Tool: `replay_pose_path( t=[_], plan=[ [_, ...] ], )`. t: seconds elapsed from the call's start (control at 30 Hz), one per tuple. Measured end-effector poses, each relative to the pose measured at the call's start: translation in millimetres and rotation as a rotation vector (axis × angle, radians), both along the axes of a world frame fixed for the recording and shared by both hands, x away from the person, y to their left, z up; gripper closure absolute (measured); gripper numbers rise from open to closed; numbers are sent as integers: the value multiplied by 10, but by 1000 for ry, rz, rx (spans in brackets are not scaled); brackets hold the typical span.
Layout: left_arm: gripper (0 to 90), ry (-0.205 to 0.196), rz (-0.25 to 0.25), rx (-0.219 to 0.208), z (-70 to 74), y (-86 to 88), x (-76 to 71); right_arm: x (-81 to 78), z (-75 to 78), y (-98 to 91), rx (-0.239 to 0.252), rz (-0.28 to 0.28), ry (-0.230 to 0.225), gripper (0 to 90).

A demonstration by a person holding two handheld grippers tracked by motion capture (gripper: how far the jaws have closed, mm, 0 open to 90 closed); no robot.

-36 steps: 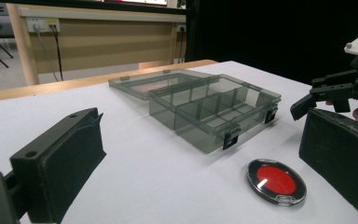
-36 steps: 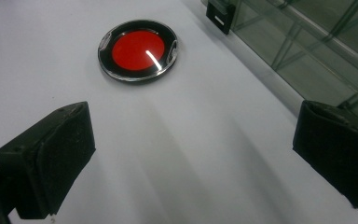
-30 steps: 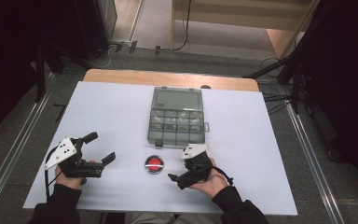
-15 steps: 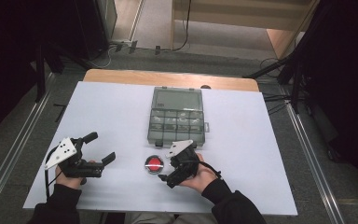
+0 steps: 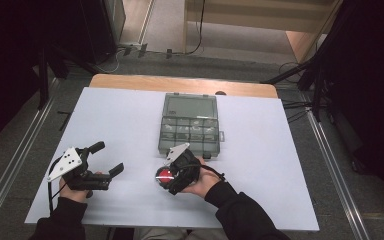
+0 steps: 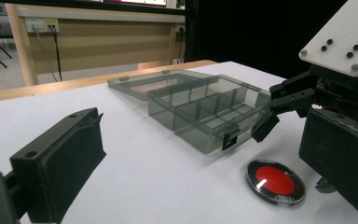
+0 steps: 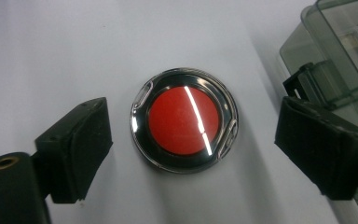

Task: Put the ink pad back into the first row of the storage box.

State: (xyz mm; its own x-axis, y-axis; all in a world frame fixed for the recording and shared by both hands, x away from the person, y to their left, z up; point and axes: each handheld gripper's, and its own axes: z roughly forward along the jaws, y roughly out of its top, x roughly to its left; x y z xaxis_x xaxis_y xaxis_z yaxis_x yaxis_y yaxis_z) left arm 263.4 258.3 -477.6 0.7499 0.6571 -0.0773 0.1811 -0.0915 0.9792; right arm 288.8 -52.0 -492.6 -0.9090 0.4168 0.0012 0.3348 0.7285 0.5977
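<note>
Right gripper view: red disc (image 7: 184,120) betw. right gripper (image 7: 193,140) wide-open jaws, untouched; left gripper (image 5: 105,159) open too.

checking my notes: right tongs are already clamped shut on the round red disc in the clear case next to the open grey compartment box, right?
Not clamped. The right tongs are open, one jaw on each side of the round red disc in its clear case, touching neither, as the right gripper view shows. The open grey compartment box is indeed beside it.

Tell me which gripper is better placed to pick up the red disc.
Right. The right gripper is open with its jaws on either side of the red disc. The left gripper, also open, sits off to the side on the white table.
</note>
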Motion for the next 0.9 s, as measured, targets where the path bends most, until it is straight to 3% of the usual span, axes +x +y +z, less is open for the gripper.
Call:
replay_pose_path(
  t=[0.1, 0.43, 0.6, 0.67, 0.9],
  plan=[
    [0, -2, -2, 0, -1, -1, 1, 20, -15, 44, -23, 29, -5, 146],
    [0, 1, -4, -1, -1, -3, 0, 18, -67, 151, -84, 43, -23, 192],
    [0, 2, -7, -1, -3, -7, 0, 18, -76, 159, -86, 45, -23, 248],
    [0, 4, -8, -2, -3, -9, -1, 27, -91, 170, -93, 50, -4, 293],
    [0, 3, -9, -3, -3, -11, -3, 32, -90, 165, -90, 62, -4, 301]
  ],
)
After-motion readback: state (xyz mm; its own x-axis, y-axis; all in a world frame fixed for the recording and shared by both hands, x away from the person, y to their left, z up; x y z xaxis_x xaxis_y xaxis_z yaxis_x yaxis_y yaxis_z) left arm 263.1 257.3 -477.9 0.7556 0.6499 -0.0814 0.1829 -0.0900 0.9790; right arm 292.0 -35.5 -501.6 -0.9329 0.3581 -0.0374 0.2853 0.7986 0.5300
